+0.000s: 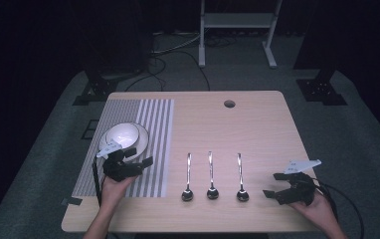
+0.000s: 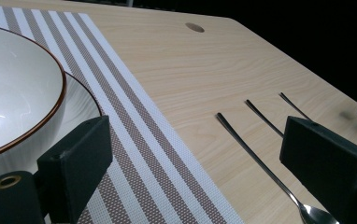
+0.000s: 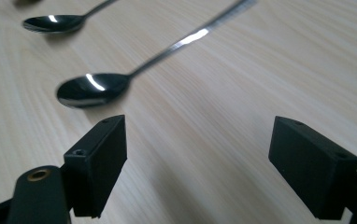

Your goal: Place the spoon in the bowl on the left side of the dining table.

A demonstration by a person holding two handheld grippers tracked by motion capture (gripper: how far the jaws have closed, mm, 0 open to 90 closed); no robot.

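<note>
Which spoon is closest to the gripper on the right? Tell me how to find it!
Look at the wooden table, right of the striped placemat. Three spoons lie side by side, bowls toward the person. Yours is the rightmost spoon, nearest the right gripper, with neighbours on its left side alone.

place: lab/recording studio, not a home
walls: black curtains [image 1: 24,40] all around, upper frame
floor: grey carpet [image 1: 347,129], loose cables [image 1: 178,55] top centre
rig: metal stand legs [image 1: 235,30] top centre
surface: lone wooden table [image 1: 257,129], centre

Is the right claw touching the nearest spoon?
Apart. In the right gripper view, bare table shows between the open right claw and the nearest spoon.
</note>
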